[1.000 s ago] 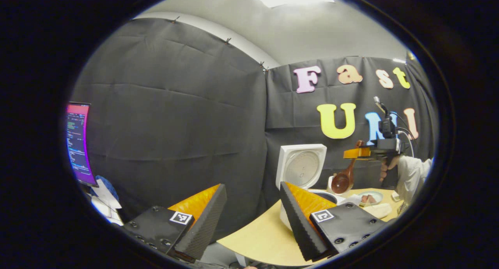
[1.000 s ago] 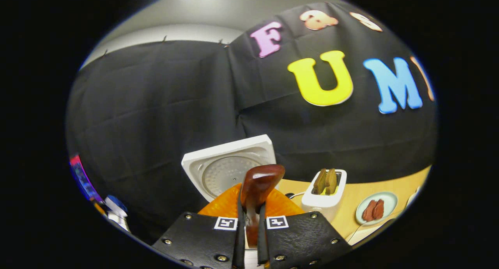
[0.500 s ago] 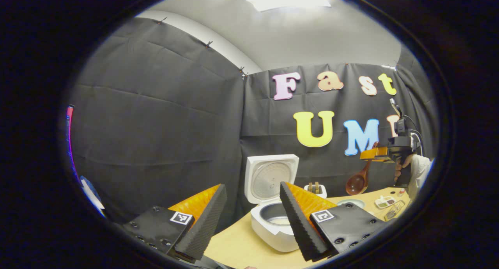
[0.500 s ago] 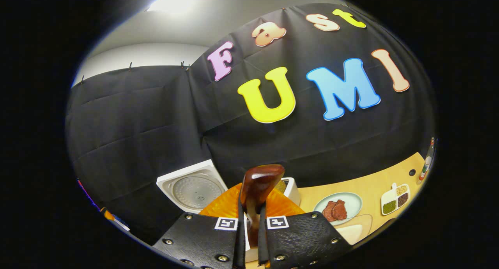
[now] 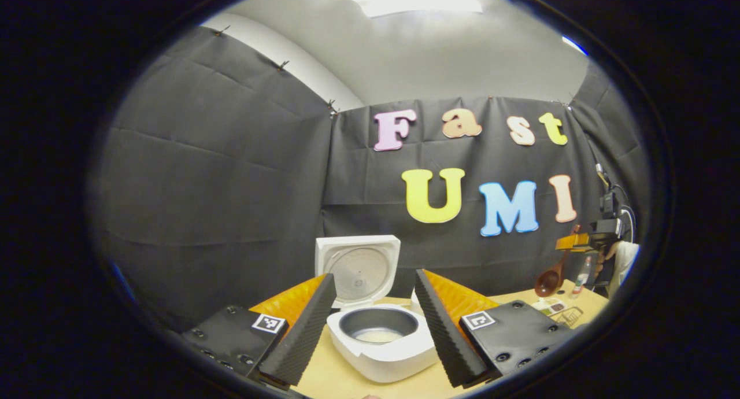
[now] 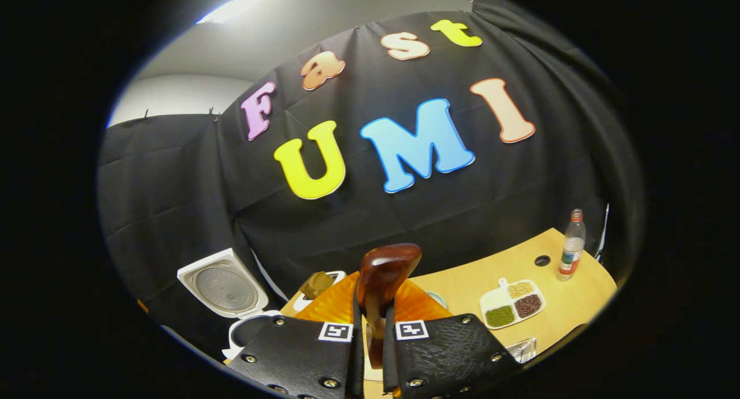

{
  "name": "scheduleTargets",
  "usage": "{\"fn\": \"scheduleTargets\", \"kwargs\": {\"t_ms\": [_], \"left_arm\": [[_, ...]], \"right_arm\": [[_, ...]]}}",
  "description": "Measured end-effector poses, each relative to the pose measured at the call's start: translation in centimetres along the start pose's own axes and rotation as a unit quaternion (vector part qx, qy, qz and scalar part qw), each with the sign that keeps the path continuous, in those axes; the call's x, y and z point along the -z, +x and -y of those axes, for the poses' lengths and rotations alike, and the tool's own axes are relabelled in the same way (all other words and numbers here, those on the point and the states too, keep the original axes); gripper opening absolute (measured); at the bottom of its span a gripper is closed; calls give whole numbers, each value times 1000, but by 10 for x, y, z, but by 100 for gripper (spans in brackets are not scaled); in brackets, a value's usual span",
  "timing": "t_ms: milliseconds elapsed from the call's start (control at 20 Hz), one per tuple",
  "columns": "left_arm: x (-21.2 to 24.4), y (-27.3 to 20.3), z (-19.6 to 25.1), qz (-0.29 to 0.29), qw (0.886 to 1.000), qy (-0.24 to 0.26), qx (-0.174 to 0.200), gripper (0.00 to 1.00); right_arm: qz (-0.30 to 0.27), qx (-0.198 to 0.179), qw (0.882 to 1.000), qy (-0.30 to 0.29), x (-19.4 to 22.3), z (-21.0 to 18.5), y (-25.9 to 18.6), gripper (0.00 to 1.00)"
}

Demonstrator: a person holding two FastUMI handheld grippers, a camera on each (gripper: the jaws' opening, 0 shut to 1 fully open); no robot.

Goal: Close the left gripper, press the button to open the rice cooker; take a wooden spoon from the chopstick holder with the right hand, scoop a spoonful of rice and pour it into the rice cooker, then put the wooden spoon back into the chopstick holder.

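The white rice cooker [image 5: 378,353] stands open, its lid [image 5: 358,267] upright, with a little rice low in the grey pot. My left gripper [image 5: 374,283] is open, and its fingers frame the cooker from the near side. Far to the right my right gripper [image 5: 581,243] hangs above the table, with the wooden spoon [image 5: 548,280] drooping bowl-down from it. In the right gripper view my right gripper [image 6: 372,324] is shut on the wooden spoon [image 6: 384,266]. The rice cooker [image 6: 231,295] lies low on the left there.
A toaster with bread [image 6: 317,283] stands beside the cooker. On the wooden table [image 6: 474,277] are a divided dish of grains [image 6: 511,306], a bottle [image 6: 572,246], a round hole [image 6: 542,261] and a wire holder [image 5: 569,316] near the right edge.
The left gripper view has swung so that the cooker now sits between its fingers. The right gripper has carried the spoon rightward, away from the cooker, toward the dish and bottle.
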State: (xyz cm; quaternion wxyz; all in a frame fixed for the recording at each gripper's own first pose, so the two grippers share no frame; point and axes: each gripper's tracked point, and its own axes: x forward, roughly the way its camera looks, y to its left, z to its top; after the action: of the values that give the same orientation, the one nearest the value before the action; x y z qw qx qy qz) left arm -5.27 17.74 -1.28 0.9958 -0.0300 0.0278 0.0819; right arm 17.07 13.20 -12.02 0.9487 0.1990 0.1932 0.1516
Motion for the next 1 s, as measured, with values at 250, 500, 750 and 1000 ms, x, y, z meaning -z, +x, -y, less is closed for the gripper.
{"fn": "scheduleTargets", "kwargs": {"t_ms": [250,500,750,1000], "left_arm": [[-6,13,33,3,1000,2,23,99],[-11,16,59,0,999,5,40,95],[-9,14,70,-6,999,18,43,99],[-9,12,67,-9,999,20,35,99]], "right_arm": [[-6,62,998,30,11,79,-19,13],[-16,113,993,41,30,139,-36,13],[-35,137,989,42,57,167,-50,13],[-70,151,984,59,92,182,-53,13]]}}
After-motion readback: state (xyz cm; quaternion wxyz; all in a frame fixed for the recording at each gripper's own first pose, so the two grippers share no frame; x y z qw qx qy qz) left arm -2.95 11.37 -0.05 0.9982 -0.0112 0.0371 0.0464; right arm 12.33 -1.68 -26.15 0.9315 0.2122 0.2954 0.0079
